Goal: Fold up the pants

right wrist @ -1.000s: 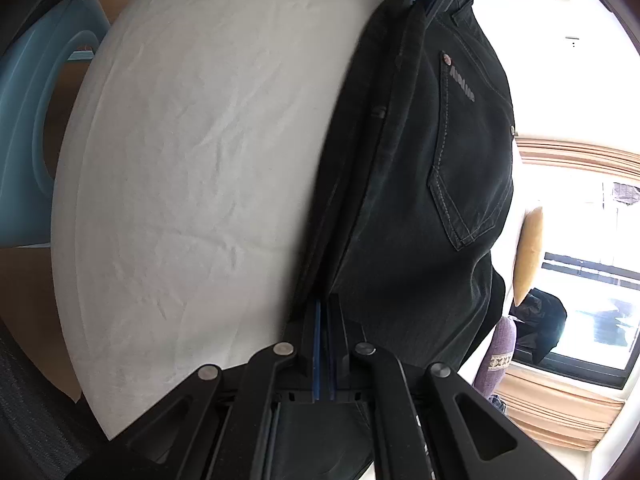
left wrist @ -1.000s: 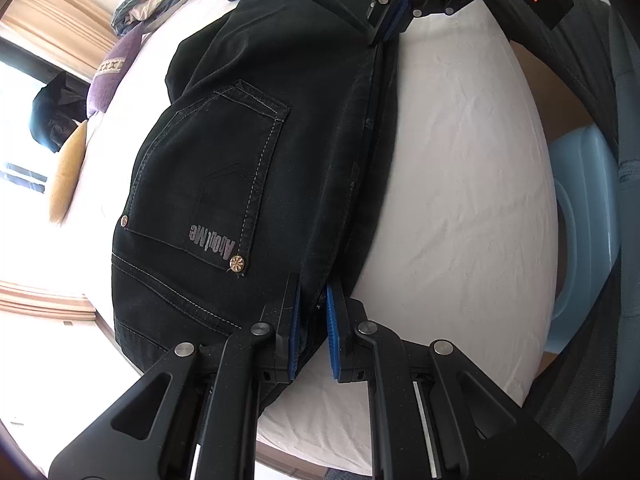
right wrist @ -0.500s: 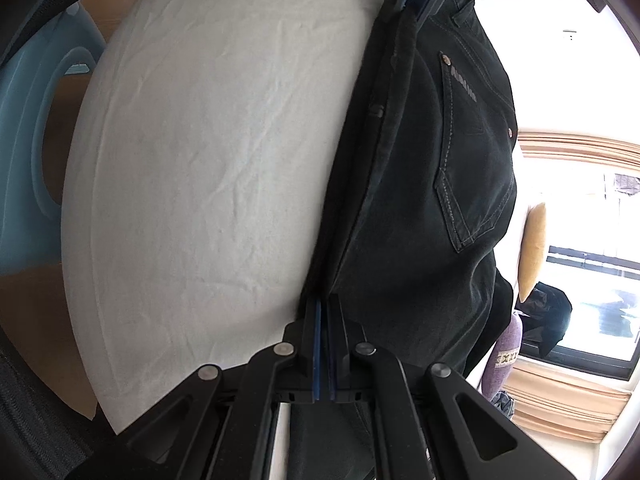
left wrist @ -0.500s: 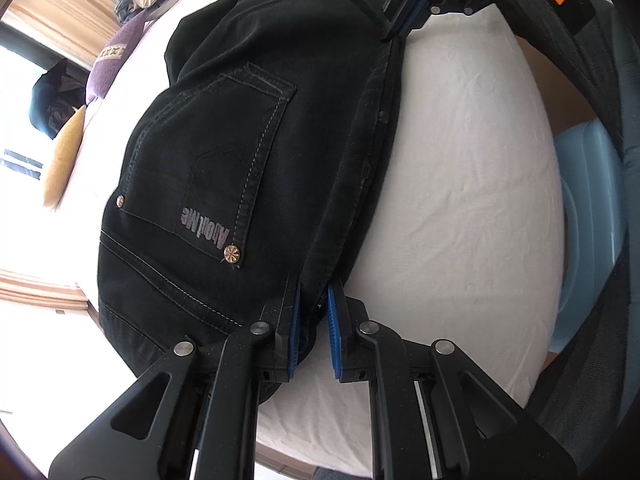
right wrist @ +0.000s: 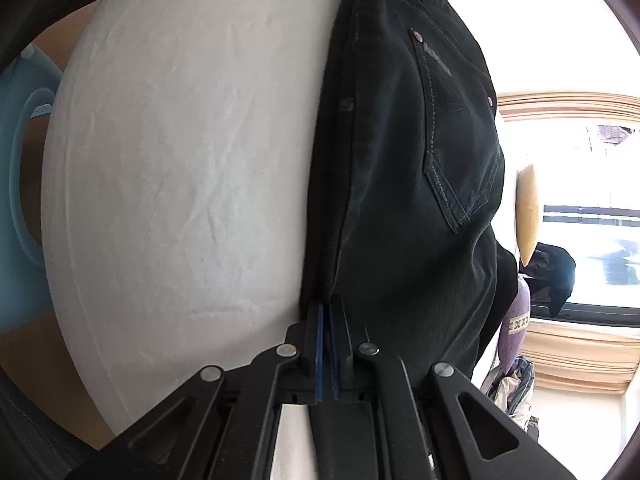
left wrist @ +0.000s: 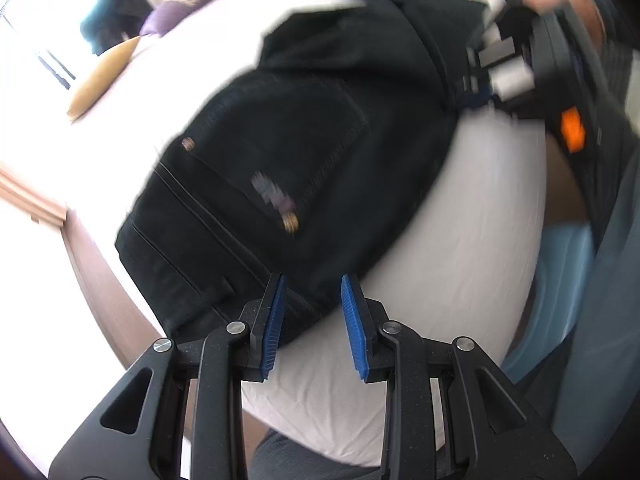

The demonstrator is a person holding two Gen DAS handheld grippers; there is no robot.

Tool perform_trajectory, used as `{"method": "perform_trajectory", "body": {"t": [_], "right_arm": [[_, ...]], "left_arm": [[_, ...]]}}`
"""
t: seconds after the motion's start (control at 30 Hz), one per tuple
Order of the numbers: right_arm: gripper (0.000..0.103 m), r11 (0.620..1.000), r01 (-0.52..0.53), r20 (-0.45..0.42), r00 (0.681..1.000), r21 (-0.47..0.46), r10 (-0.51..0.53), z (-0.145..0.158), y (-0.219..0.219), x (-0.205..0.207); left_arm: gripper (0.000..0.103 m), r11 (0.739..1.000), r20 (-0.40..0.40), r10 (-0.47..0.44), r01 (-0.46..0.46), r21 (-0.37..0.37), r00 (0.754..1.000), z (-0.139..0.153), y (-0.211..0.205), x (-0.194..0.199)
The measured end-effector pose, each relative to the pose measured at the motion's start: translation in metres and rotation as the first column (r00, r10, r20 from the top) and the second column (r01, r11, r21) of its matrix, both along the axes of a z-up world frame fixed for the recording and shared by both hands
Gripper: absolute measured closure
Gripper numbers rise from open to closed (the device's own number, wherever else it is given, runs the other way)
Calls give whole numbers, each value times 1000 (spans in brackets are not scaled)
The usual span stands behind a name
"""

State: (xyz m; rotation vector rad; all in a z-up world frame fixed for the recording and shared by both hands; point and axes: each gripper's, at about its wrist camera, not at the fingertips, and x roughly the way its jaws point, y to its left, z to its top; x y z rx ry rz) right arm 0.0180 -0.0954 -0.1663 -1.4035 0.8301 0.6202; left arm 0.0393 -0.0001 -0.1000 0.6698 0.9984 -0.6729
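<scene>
Black jeans (left wrist: 320,168) lie folded lengthwise on the white bed sheet (left wrist: 480,220), back pocket (right wrist: 460,128) facing up. My left gripper (left wrist: 312,320) hovers just above the waistband corner. Its jaws are opening and the blue pads (left wrist: 274,320) stand apart without pressing the cloth, whose edge lies below the gap. At the other end of the fold, my right gripper (right wrist: 329,320) is shut on the jeans' (right wrist: 400,200) long edge, with dark fabric pinched between its pads. The left wrist view also shows that right gripper (left wrist: 474,92) at the far end, with a hand behind it.
A pale blue plastic tub (left wrist: 560,280) sits beside the bed on the near right, also seen as the tub (right wrist: 16,200) in the right wrist view. A yellow pillow (left wrist: 100,76) and a purple cushion (left wrist: 188,0) lie at the far side by the window. The wooden bed frame (left wrist: 92,280) runs along the left.
My left gripper has let go of the waistband corner, its pads have spread apart, and it has lifted and rolled. The right gripper stays clamped on the jeans' edge.
</scene>
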Motion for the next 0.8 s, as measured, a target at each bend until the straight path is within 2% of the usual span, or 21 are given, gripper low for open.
{"method": "perform_trajectory", "body": {"t": [0.07,0.17,0.2,0.23,0.27,0.3,0.37,0.43,0.47,0.53,0.6,0.63,0.67,0.7,0.73,0.8], "right_arm": [[96,1000,20,12,1000,13,-20,-1,-1,2],[93,989,110,20,993,97,-113,10,-8,10],[82,975,167,17,985,148,-172,18,-15,15],[58,951,230,11,972,206,-237,28,-24,20],[45,914,297,-21,953,277,-303,41,-36,25],[29,858,369,-80,927,357,-366,55,-52,32],[27,710,516,-180,850,479,-496,81,-94,50],[27,516,642,-262,734,567,-626,102,-151,75],[27,390,692,-321,663,607,-676,112,-185,90],[28,115,745,-454,513,657,-729,127,-254,122],[29,-151,741,-611,401,654,-683,129,-320,154],[29,-266,733,-682,349,626,-643,123,-349,167],[29,-364,726,-743,295,583,-601,114,-375,179],[31,-437,717,-787,255,544,-561,104,-395,192],[36,-490,703,-816,230,516,-530,95,-411,209],[40,-576,678,-861,176,458,-477,74,-438,228]], "left_arm": [[75,995,7,23,-23,-92,1000,16,-17,14],[75,993,12,51,-49,-105,999,8,-59,42],[75,993,3,55,-54,-106,998,-2,-74,52],[75,992,-18,64,-66,-110,998,-13,-85,63],[75,990,-67,88,-95,-106,994,-29,-94,76],[75,987,-113,121,-131,-92,986,-44,-100,88],[75,979,-158,160,-178,-105,974,-65,-103,100],[75,967,-185,192,-218,-131,964,-67,-104,110],[75,970,-186,189,-213,-119,964,-66,-108,112],[75,977,-177,173,-192,-92,969,-67,-114,115],[75,974,-199,186,-207,-89,962,-69,-121,122],[75,971,-210,195,-219,-93,958,-71,-123,126],[75,970,-216,201,-226,-95,955,-72,-125,130],[75,969,-216,203,-228,-94,955,-73,-128,133],[75,969,-216,205,-230,-95,955,-74,-129,134],[75,967,-218,210,-236,-100,953,-75,-130,137]]}}
